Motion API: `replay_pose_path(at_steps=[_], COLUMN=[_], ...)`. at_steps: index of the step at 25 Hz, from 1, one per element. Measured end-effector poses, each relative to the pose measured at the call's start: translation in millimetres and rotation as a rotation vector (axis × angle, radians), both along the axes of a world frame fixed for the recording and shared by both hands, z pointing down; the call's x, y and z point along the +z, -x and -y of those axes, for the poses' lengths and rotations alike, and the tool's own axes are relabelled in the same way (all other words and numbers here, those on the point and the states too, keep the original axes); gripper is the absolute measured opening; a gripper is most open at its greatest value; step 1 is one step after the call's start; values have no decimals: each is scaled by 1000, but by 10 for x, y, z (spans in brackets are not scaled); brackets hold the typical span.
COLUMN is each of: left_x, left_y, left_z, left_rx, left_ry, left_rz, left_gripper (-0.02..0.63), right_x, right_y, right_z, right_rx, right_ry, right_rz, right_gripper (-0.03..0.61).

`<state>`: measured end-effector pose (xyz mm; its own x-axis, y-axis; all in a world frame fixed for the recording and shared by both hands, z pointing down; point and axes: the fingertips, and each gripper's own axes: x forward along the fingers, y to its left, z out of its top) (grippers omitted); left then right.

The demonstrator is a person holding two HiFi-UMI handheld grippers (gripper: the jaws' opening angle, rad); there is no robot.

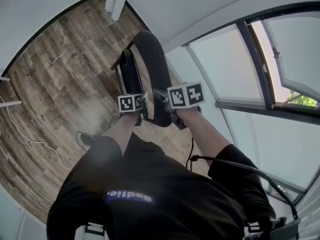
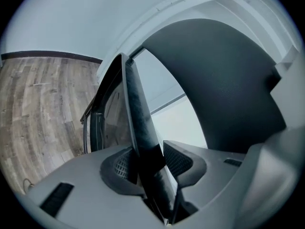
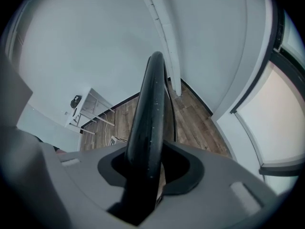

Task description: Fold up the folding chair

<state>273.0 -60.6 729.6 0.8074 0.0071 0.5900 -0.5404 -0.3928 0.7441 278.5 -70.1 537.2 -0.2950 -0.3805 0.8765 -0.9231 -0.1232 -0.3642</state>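
my left gripper (image 2: 147, 163) is clamped on the thin panel (image 2: 138, 118) of the folding chair (image 1: 150, 59), and my right gripper (image 3: 150, 168) is clamped on its thick padded panel (image 3: 150, 109). the two panels sit close together, above the wood floor (image 1: 60, 84), beside the window (image 1: 235, 69).

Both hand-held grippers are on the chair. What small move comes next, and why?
Probably bring the hands together: the left hand-held gripper clamps the thin panel, the right hand-held gripper the padded panel, and a gap separates them.
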Motion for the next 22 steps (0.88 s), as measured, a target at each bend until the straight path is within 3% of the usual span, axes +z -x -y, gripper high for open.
replay_pose_path(at_steps=[4, 8, 15, 18, 22], left_x=[-16, -44, -157, -253, -616], left_y=[-33, -5, 172, 368, 770], left_z=[-50, -120, -137, -132, -73], left_rx=[41, 94, 93, 111, 146], left_ry=[0, 52, 79, 35, -102], left_rz=[-8, -6, -1, -8, -54], left_gripper=[135, 137, 137, 137, 137], right_x=[3, 4, -7, 5, 7], right_y=[-71, -126, -236, -290, -313], right_z=[-37, -71, -99, -114, -124], right_rx=[-37, -93, -88, -70, -76], right_ry=[5, 31, 30, 30, 27], right_rz=[-33, -118, -164, -167, -165], right_gripper=[106, 106, 104, 97, 97])
